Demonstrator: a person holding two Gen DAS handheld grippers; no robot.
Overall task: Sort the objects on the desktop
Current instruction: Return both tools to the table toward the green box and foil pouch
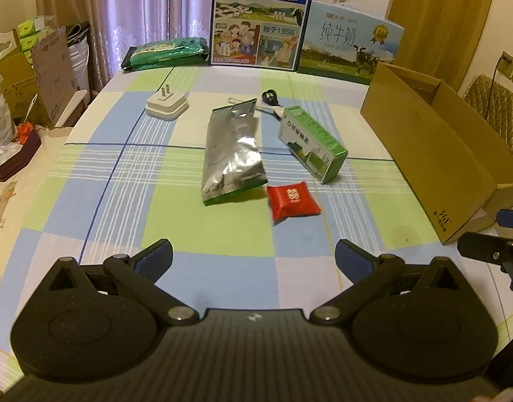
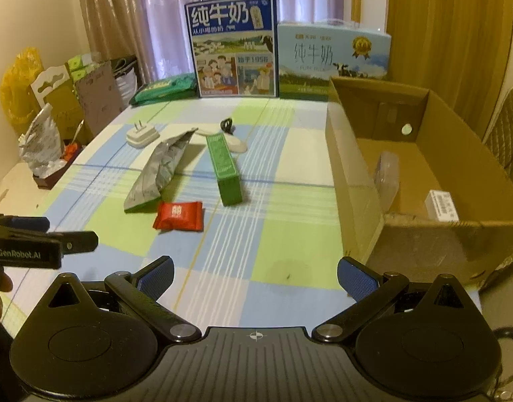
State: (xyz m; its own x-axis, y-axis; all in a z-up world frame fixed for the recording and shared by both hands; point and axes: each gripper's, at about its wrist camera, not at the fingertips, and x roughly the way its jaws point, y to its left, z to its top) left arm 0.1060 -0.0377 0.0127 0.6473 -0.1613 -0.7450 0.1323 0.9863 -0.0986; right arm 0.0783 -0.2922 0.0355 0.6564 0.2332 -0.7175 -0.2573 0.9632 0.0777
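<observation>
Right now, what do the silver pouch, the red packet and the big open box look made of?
Silver pouch: seemingly metallised foil film, shiny; it is creased and throws bright glare.
Red packet: probably glossy plastic wrap, puffed like a pillow with crimped ends.
Open box: corrugated cardboard, matte brown, with folded flaps and a rough torn-looking front edge.

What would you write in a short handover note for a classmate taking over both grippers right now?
Left gripper: open, empty, above the near table edge.
Right gripper: open, empty, beside the brown cardboard box.
On the checked tablecloth: red square sachet, silver foil pouch, green rectangular carton, white plug adapter, a white object with a black cord behind the carton.
Done: a clear plastic item and a small white labelled box lie in the box.
Left: the five table items; the sachet is nearest.
</observation>
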